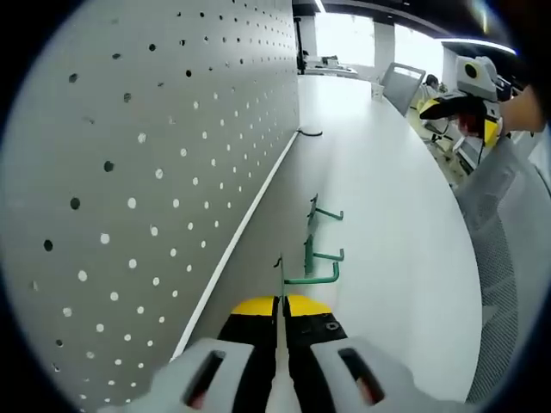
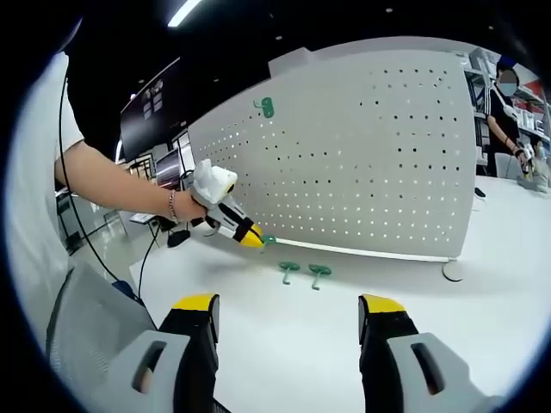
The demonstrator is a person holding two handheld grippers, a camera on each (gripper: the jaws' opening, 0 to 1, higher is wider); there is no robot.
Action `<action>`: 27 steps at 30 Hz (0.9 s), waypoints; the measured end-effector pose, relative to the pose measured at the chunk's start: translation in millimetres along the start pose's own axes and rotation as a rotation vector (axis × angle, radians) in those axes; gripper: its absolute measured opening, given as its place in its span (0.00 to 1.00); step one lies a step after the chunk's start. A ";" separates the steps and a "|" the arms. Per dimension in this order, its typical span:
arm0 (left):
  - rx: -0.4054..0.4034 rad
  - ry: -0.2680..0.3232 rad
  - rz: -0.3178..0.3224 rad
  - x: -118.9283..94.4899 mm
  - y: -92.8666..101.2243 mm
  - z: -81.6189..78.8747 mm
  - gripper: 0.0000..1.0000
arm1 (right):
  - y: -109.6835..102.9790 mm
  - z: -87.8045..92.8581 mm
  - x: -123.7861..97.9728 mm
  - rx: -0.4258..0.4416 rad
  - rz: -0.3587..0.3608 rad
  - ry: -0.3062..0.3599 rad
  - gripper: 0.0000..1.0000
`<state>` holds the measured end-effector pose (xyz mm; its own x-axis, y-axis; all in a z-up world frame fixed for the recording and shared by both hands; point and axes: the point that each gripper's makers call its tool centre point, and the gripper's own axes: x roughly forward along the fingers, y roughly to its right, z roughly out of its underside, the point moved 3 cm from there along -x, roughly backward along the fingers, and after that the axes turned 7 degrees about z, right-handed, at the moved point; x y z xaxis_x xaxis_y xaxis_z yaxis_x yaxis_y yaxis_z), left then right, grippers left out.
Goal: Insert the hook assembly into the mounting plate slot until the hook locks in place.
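No legible text or labels anywhere

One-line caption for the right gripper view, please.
Right gripper open above white table; left gripper holds green hook at pegboard base, two hooks lying nearby.

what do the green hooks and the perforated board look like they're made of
Green hooks: probably coated metal, possibly plastic; thin, rod-like arms on flat plates, even matte green colour with little shine. One is clamped in the left gripper.

Perforated board: looks like painted sheet metal or rigid plastic; a thin, flat, light grey matte panel with regular rows of round holes. Cannot tell which for certain.
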<state>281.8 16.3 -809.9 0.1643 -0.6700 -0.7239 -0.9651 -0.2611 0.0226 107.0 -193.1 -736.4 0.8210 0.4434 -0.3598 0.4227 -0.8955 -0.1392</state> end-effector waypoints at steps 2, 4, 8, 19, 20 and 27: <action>-0.015 0.025 -0.004 -1.8 1.7 -2.8 0.02 | 0.5 0.1 -0.1 0.001 0.000 0.001 0.63; -0.010 0.025 -0.010 -2.0 2.9 -2.2 0.02 | 0.5 -0.3 0.0 0.001 0.000 0.004 0.63; -0.043 0.069 -0.025 -6.6 4.2 -4.0 0.02 | 0.0 -2.1 0.1 0.006 -0.001 0.011 0.63; -0.045 0.181 -0.110 -21.4 7.0 -15.1 0.02 | -1.9 -9.6 0.8 0.023 -0.003 0.036 0.63; -0.043 0.182 -0.116 -22.5 7.4 -15.5 0.02 | -2.3 -10.8 0.5 0.025 -0.003 0.040 0.63; -0.080 0.240 -0.123 -30.3 11.3 -21.1 0.02 | -3.4 -12.3 -0.3 0.024 -0.003 0.045 0.63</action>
<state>270.1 19.0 -773.1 0.3323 -0.7730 -0.5404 -0.9171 -0.3986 0.0062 110.1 -189.7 -724.4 0.8364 0.4471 -0.3171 0.4166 -0.8945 -0.1625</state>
